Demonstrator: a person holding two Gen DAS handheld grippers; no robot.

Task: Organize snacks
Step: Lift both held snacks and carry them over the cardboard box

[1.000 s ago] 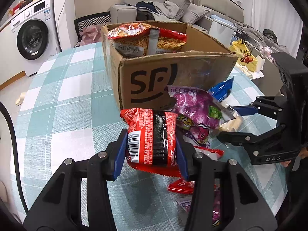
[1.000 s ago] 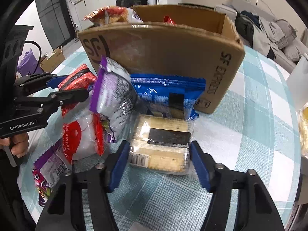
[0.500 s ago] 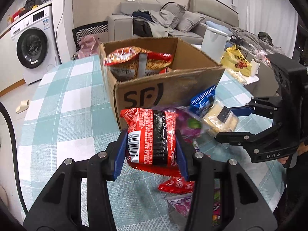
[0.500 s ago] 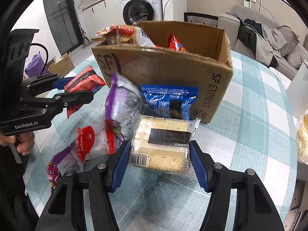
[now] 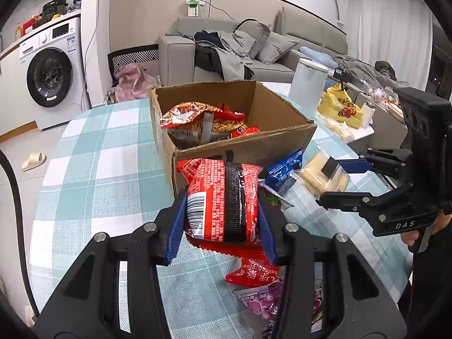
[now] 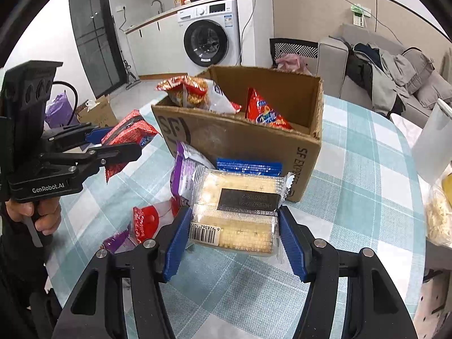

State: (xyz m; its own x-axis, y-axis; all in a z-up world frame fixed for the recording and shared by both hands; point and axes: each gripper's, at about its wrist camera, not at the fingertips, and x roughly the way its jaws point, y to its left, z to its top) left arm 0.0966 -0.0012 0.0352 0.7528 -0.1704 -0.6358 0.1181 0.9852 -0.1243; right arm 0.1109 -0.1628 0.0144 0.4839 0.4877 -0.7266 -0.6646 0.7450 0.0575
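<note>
My left gripper (image 5: 221,233) is shut on a red snack packet (image 5: 223,200), held above the checked tablecloth in front of the cardboard box (image 5: 240,144). From the right wrist view the same packet (image 6: 128,132) shows at the left, clamped in the left gripper (image 6: 124,144). My right gripper (image 6: 234,243) is shut on a clear pack of pale crackers (image 6: 237,212), also lifted off the table. That cracker pack (image 5: 325,175) and the right gripper (image 5: 336,180) appear at the right of the left wrist view. The open box (image 6: 240,138) holds several snack bags.
On the table by the box lie a blue packet (image 6: 248,166), a purple bag (image 6: 183,169), a red-and-white balloon pack (image 6: 147,223) and a small purple sachet (image 5: 260,299). A yellow bag (image 5: 339,107) and a white bin (image 5: 308,84) stand beyond the table's right edge.
Both grippers have risen with their packs, so the box now sits lower in view and its inside shows. The loose packets stay on the table.
</note>
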